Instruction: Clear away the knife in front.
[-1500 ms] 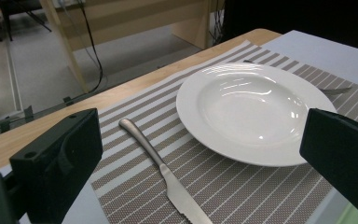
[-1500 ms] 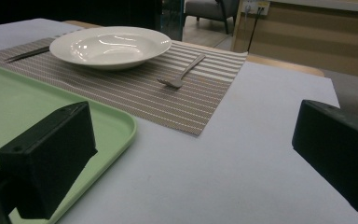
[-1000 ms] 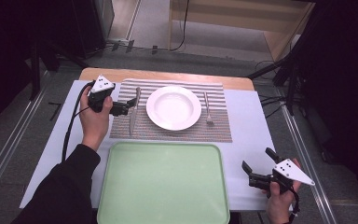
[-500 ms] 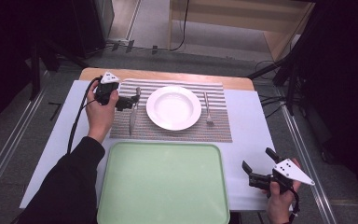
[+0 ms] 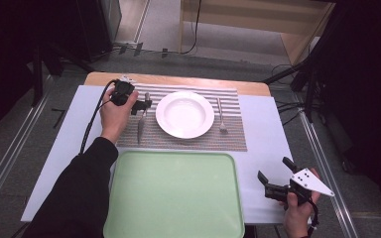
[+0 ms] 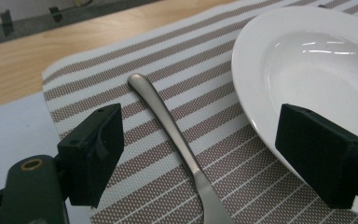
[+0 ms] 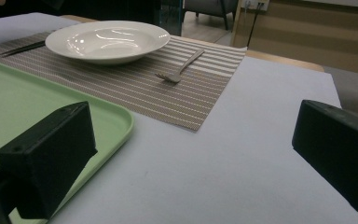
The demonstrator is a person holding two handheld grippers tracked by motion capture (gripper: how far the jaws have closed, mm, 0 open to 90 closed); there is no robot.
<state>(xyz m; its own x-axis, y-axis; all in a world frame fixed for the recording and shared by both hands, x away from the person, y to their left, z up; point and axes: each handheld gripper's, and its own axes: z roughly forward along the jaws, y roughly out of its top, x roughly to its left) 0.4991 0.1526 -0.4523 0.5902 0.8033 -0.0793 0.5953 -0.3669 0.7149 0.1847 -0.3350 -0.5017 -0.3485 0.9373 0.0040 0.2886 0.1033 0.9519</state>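
We see a table knife (image 6: 177, 144) of matte, brushed silver metal: a slim handle with a rounded end that narrows toward a waist and then widens into the blade at the lower edge of the left gripper view. It lies flat on a placemat (image 5: 188, 141) woven in brown and pale stripes, just to the left of a white deep plate (image 5: 184, 114) as the high view has it, with its length running toward and away from the person. In the high view we find the knife (image 5: 140, 126) between the plate and the mat's left edge, near the plate but not touching it.

We note that the left gripper (image 5: 142, 105) sits low over the handle end of the knife. Its jaws stand wide apart and hold nothing. In the left gripper view the handle passes up through the gap between the two black jaws, one jaw to the knife's left over the mat and the other over the plate's rim; whether either pad touches metal we cannot tell.

The right gripper (image 5: 273, 179) is held near the table's right front corner, well apart from the knife and beside a pale green tray (image 5: 173, 198). Its jaws are likewise spread wide and empty. A fork (image 7: 179, 67) lies on the mat on the plate's other side.
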